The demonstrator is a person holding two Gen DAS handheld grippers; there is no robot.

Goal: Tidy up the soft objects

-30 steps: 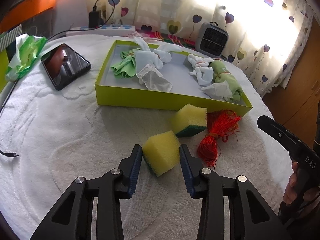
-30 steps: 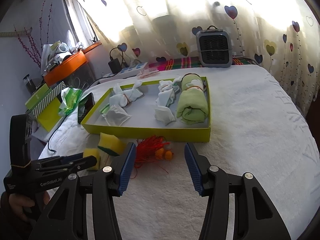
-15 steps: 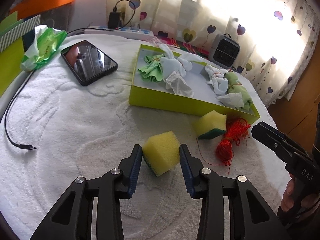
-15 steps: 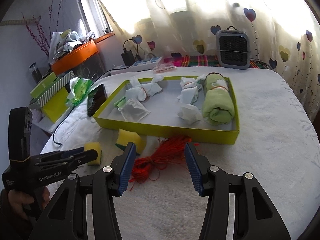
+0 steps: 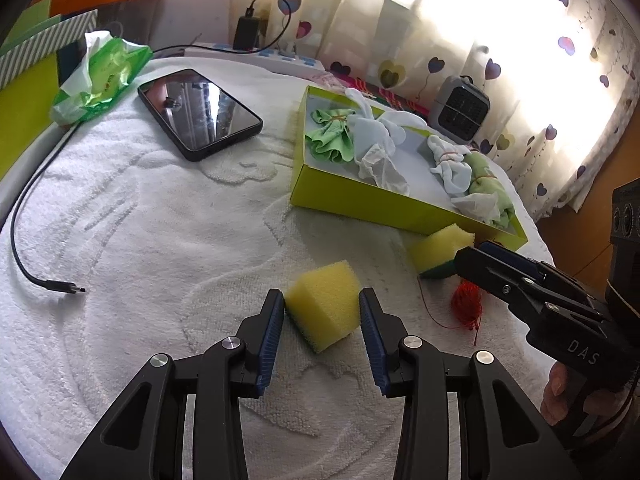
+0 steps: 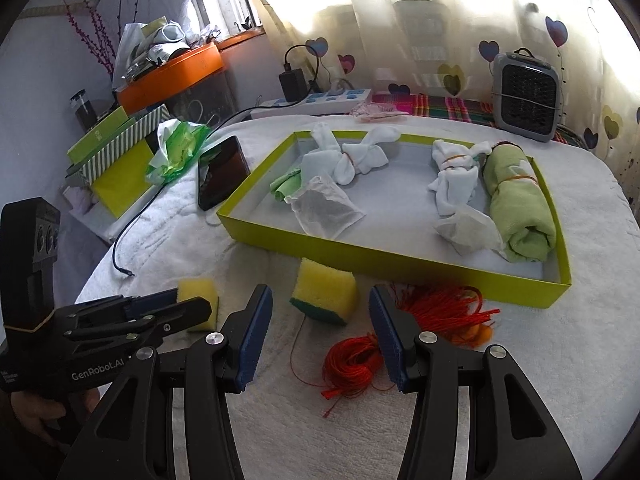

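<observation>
Two sponges and a red string bundle [image 6: 352, 360] lie outside the lime-green tray [image 6: 400, 258], so the sorting looks well along but not done. The tray already holds the rolled green towel [image 6: 516, 208], knotted white socks [image 6: 360, 160] and some thin white pouches.

The left tool [image 5: 321, 296] has its pads against both sides of the yellow sponge [image 5: 324, 308], at a medium gap. I read that as a grip (whether the sponge is clear of the white towel [image 5: 160, 240] under it, I cannot tell). It sits well short of the tray's near wall.

The right tool [image 6: 320, 292] stands about half wide with nothing in it. The second sponge [image 6: 324, 294] rests on the towel ahead of its tips, lined up with the gap, green scrub side down and just beside the tray wall. The string lies under and beside the right finger.

Step in hand, as I judge it: carry the gripped sponge to the tray while the right tool lines up on the other.

Next move: lift the left sponge over the wall into the bare middle of the tray and release. The right tool needs to go forward and down, then close gently. Risk is snagging the string.
</observation>
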